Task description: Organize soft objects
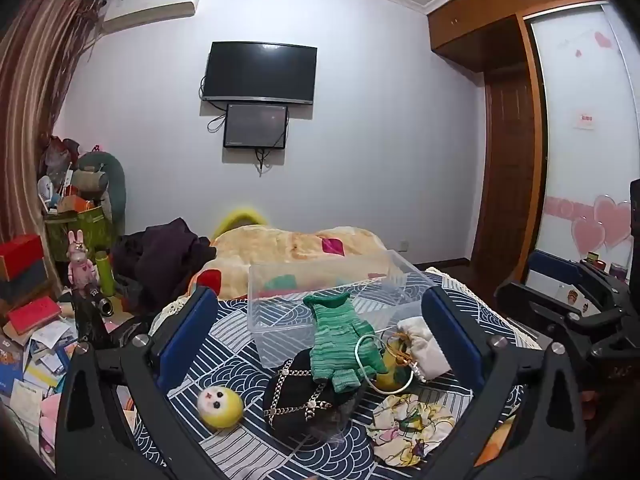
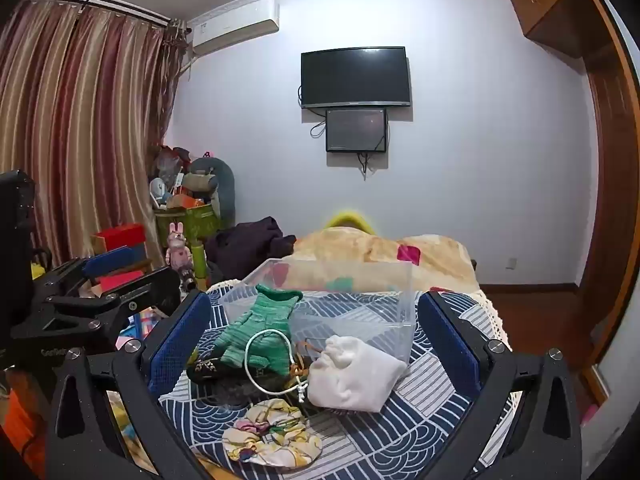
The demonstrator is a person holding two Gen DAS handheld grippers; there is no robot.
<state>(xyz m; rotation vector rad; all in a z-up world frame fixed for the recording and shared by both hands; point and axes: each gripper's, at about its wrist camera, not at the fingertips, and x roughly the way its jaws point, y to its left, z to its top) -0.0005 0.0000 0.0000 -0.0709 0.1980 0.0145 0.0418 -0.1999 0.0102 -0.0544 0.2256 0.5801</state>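
On the blue patterned bedspread (image 1: 224,344) lies a pile of soft things in front of an empty clear plastic box (image 1: 320,300). A green knit glove (image 1: 340,340) lies over a black hat with chains (image 1: 300,396). Beside them are a white cloth pouch (image 1: 424,344), a floral scrunchie (image 1: 408,428), a white cord loop (image 1: 384,364) and a small yellow plush ball with a face (image 1: 220,404). My left gripper (image 1: 320,344) is open above the pile. My right gripper (image 2: 316,344) is open over the glove (image 2: 256,328), pouch (image 2: 352,376) and scrunchie (image 2: 272,436), near the box (image 2: 340,300).
A beige blanket (image 1: 288,248) and dark clothes (image 1: 160,256) lie behind the box. Left of the bed are papers, books (image 1: 32,316), a pink rabbit figure (image 1: 80,260) and a full green bin (image 1: 76,224). A wardrobe (image 1: 512,140) stands to the right.
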